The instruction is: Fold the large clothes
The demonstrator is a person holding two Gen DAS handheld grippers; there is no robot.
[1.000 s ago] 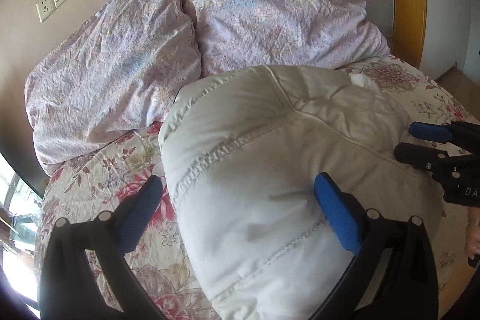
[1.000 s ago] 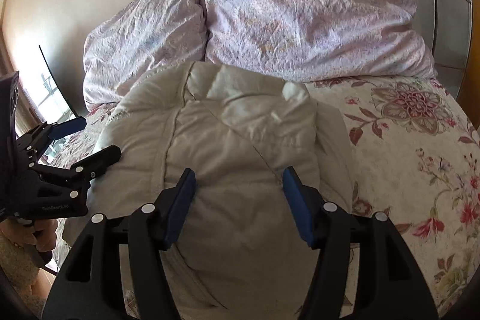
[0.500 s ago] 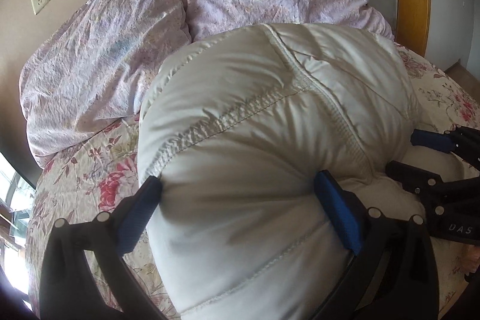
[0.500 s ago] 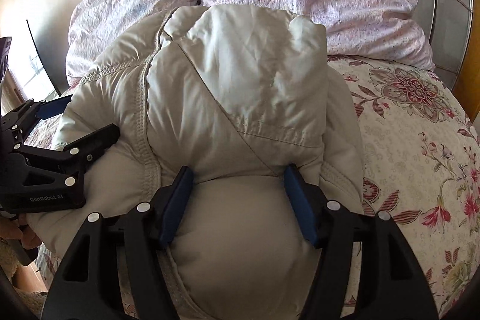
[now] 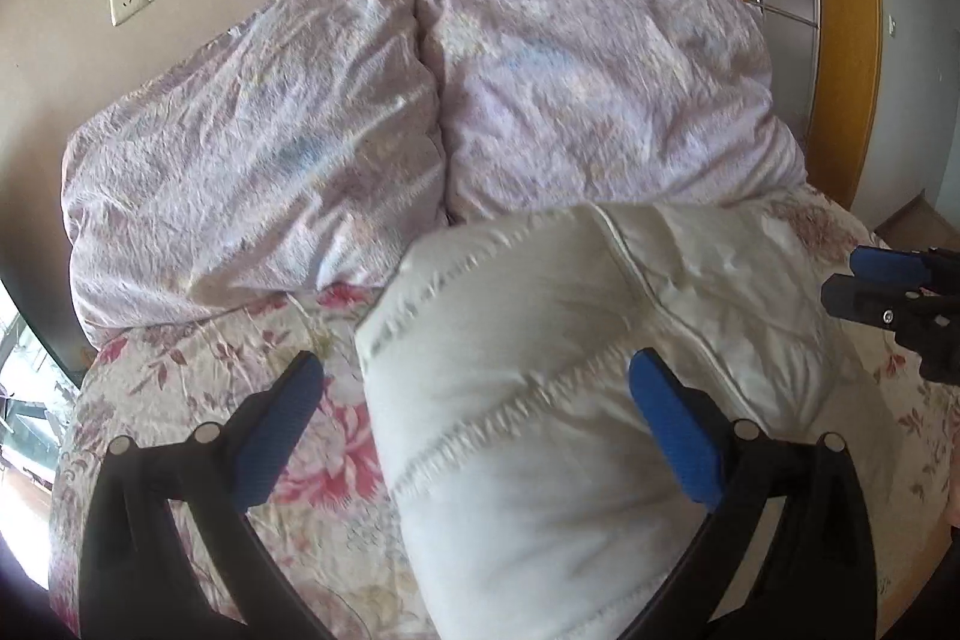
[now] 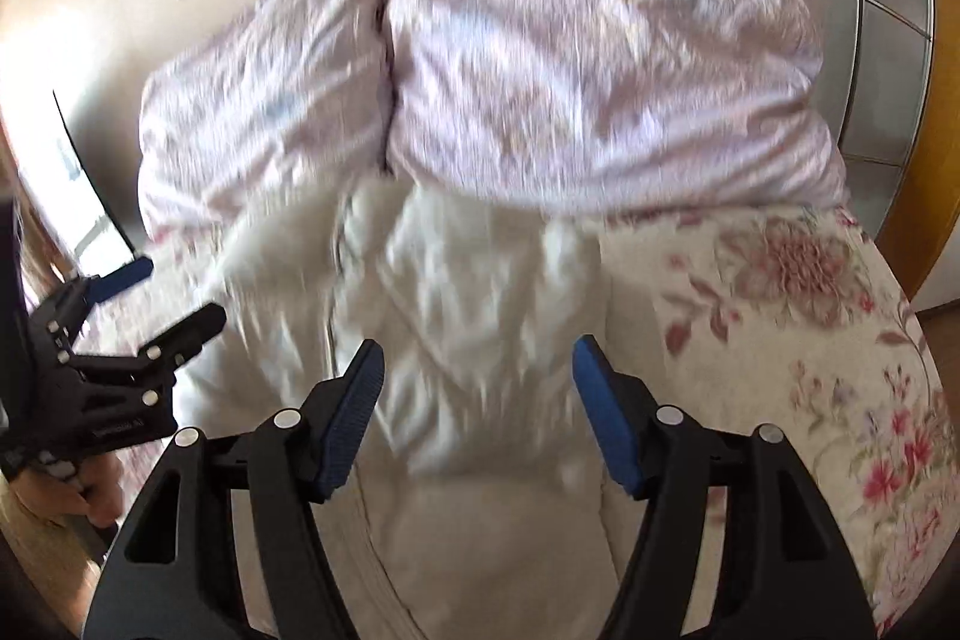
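Observation:
A folded cream-white puffy coat [image 5: 558, 388] lies on the floral bedspread, its far end near the pillows; it also fills the middle of the right wrist view [image 6: 456, 316]. My left gripper [image 5: 474, 382] is open above the coat's left edge, one finger over the bedspread, the other over the coat. My right gripper [image 6: 477, 364] is open above the coat, holding nothing. Each gripper shows at the edge of the other's view: the right one [image 5: 888, 280] and the left one [image 6: 156, 298], both open.
Two pale lilac pillows [image 5: 252, 148] [image 5: 600, 88] lean against the beige wall at the head of the bed. The floral bedspread [image 6: 780, 316] extends to the right. Wooden door frame [image 5: 840, 10] stands at back right. A window is at far left.
Both grippers have pulled back and risen from the coat. The coat, bulging close to the cameras half a second ago, now lies lower and farther away. The right wrist view is motion-blurred.

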